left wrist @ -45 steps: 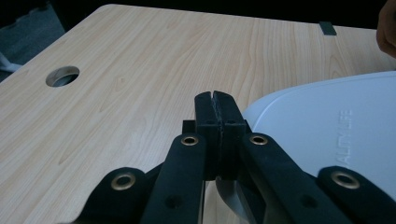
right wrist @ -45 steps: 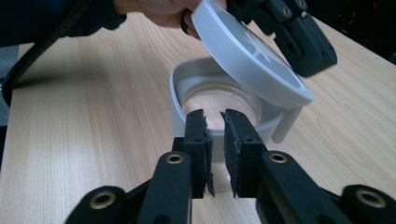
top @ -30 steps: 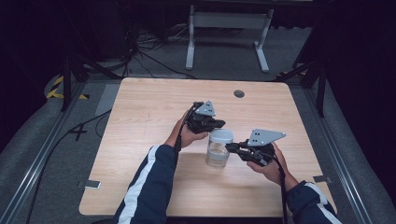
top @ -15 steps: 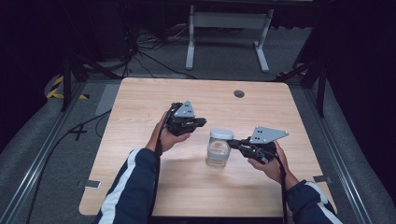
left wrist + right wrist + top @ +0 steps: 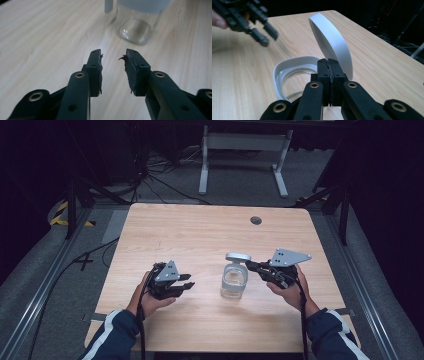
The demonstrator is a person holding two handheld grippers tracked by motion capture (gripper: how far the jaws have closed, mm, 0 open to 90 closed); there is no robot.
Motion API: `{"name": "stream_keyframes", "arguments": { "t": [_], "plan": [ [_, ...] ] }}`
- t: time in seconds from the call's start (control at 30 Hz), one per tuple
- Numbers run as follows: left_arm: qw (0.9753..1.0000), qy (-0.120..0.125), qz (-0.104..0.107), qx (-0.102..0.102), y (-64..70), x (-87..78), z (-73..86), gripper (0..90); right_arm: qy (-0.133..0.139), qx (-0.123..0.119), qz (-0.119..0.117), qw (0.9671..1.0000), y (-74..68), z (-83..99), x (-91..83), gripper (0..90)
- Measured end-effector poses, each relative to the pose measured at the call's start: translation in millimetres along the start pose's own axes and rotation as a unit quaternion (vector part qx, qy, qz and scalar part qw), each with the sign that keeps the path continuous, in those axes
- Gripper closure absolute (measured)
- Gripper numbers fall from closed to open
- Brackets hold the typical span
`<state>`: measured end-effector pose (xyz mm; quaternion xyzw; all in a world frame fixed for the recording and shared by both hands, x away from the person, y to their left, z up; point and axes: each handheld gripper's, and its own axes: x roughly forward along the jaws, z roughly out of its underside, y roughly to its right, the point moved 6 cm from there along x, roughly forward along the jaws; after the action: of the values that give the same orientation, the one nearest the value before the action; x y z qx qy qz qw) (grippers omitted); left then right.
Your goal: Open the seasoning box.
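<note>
A clear glass jar [image 5: 234,285] with a pale grey collar [image 5: 279,72] stands on the wooden table [image 5: 200,230], right of centre. Its round grey lid [image 5: 237,256] is raised and tilted above the jar's far side. My right gripper [image 5: 248,265] is shut, and its tips meet the lid's [image 5: 329,37] near edge. My left gripper [image 5: 189,280] is open and holds nothing. It hovers low, a short way left of the jar [image 5: 136,30], with its jaws pointing at it. From the right gripper [image 5: 328,61] view, the left gripper [image 5: 262,32] shows at the upper left.
A small dark cable hole [image 5: 256,220] sits near the table's far edge. Beyond the table stand a white metal frame [image 5: 245,150] and loose cables [image 5: 150,180] on the floor. Bare wood stretches across the far half and the left side.
My left gripper has drawn back from the jar's top, moving left and toward the person. The right gripper has stayed at the jar, and the lid now stands raised.
</note>
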<state>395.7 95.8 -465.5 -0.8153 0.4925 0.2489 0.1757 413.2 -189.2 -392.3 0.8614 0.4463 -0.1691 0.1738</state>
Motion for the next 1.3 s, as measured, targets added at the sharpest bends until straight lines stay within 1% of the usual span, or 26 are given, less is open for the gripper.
{"name": "stream_keyframes", "arguments": {
  "t": [0.03,0.07,0.1,0.17,0.2,0.23,0.27,0.3,0.37,0.4,0.43,0.47,0.53,0.57,0.7,0.73,0.77,0.8,0.83,1.03,1.07,1.1,1.13,1.17,1.23,1.3],
  "plan": [
    [1.0000,-0.005,-0.006,-0.002,1.6,-2.0,8.3,63.6,-0.001,-0.002,0.003,1.0000,1.3,0.1,0.1,89.4],
    [0.9999,-0.008,-0.007,-0.006,3.3,-3.2,15.4,62.9,-0.002,0.002,0.004,1.0000,2.3,0.3,0.0,89.4],
    [0.9999,-0.013,-0.010,-0.005,3.7,-4.0,20.8,62.1,-0.002,0.003,0.007,1.0000,3.6,0.5,0.6,89.4],
    [0.9995,-0.020,-0.017,-0.016,5.3,-6.6,33.5,59.3,-0.001,0.004,0.010,0.9999,5.8,0.8,1.3,89.4],
    [0.9994,-0.024,-0.017,-0.018,6.7,-9.0,37.3,58.1,0.001,0.005,0.011,0.9999,7.5,0.7,1.7,89.4],
    [0.9994,-0.023,-0.018,-0.018,8.6,-11.5,40.8,57.1,0.002,0.005,0.012,0.9999,8.3,0.6,1.9,89.4],
    [0.9994,-0.023,-0.018,-0.018,8.6,-11.5,40.8,55.6,0.002,0.005,0.012,0.9999,8.3,0.6,1.9,89.4],
    [0.9993,-0.022,-0.019,-0.023,10.5,-15.1,45.6,53.7,0.003,0.008,0.014,0.9999,9.0,-0.2,1.7,89.4],
    [0.9992,-0.028,-0.014,-0.025,11.7,-17.1,50.1,49.9,0.004,0.007,0.017,0.9998,10.0,-0.8,1.9,89.3],
    [0.9990,-0.030,-0.014,-0.029,13.0,-17.2,52.7,48.3,0.006,0.008,0.020,0.9997,11.4,-1.2,2.0,89.3],
    [0.9989,-0.035,-0.013,-0.030,14.0,-17.4,55.1,47.1,0.007,0.012,0.023,0.9996,12.9,-1.6,2.3,89.2],
    [0.9989,-0.035,-0.013,-0.030,14.0,-17.4,55.1,46.2,0.009,0.014,0.023,0.9996,14.3,-1.9,2.6,89.2],
    [0.9985,-0.039,-0.005,-0.039,16.6,-17.2,60.5,44.2,0.009,0.014,0.027,0.9995,16.4,-1.9,3.4,89.2],
    [0.9983,-0.045,-0.004,-0.037,16.6,-16.8,62.2,43.3,0.009,0.015,0.026,0.9995,16.3,-1.6,3.5,89.1],
    [0.9979,-0.054,-0.002,-0.036,15.6,-14.7,65.6,40.6,0.007,0.016,0.023,0.9996,15.2,-0.8,1.8,88.7],
    [0.9977,-0.057,-0.002,-0.037,15.6,-13.8,67.1,40.0,0.008,0.011,0.024,0.9996,15.5,-0.6,0.8,88.1],
    [0.9972,-0.064,-0.001,-0.037,15.7,-12.6,69.3,39.2,0.007,0.011,0.022,0.9997,14.8,-0.4,-0.9,87.5],
    [0.9969,-0.071,-0.002,-0.033,14.9,-10.9,72.3,37.6,0.005,0.008,0.021,0.9997,14.0,0.4,-2.3,86.5],
    [0.9972,-0.065,-0.001,-0.037,15.9,-10.7,73.0,34.7,0.000,0.005,0.020,0.9998,13.3,1.5,-4.0,85.4],
    [0.9972,-0.062,-0.009,-0.040,15.5,-9.9,73.6,33.1,-0.009,0.001,0.013,0.9999,10.8,7.5,-17.4,77.2],
    [0.9971,-0.063,-0.012,-0.040,15.2,-9.8,73.5,31.7,-0.015,-0.006,0.016,0.9997,12.0,10.7,-22.5,73.0],
    [0.9970,-0.064,-0.012,-0.041,15.0,-9.8,73.5,31.7,-0.015,-0.006,0.016,0.9997,12.0,10.7,-22.5,73.0],
    [0.9969,-0.064,-0.013,-0.043,14.9,-9.5,73.5,30.8,-0.024,-0.004,0.016,0.9996,12.1,15.0,-27.4,69.4],
    [0.9970,-0.063,-0.013,-0.043,14.9,-9.2,73.4,30.3,-0.026,-0.005,0.018,0.9995,12.7,16.5,-29.3,67.8],
    [0.9969,-0.064,-0.013,-0.043,15.0,-9.2,73.4,29.6,-0.037,-0.005,0.020,0.9991,12.8,21.6,-34.1,66.1],
    [0.9969,-0.065,-0.013,-0.043,15.0,-9.1,73.5,28.0,-0.039,-0.010,0.025,0.9989,13.4,23.9,-36.0,65.2]
  ]
}}
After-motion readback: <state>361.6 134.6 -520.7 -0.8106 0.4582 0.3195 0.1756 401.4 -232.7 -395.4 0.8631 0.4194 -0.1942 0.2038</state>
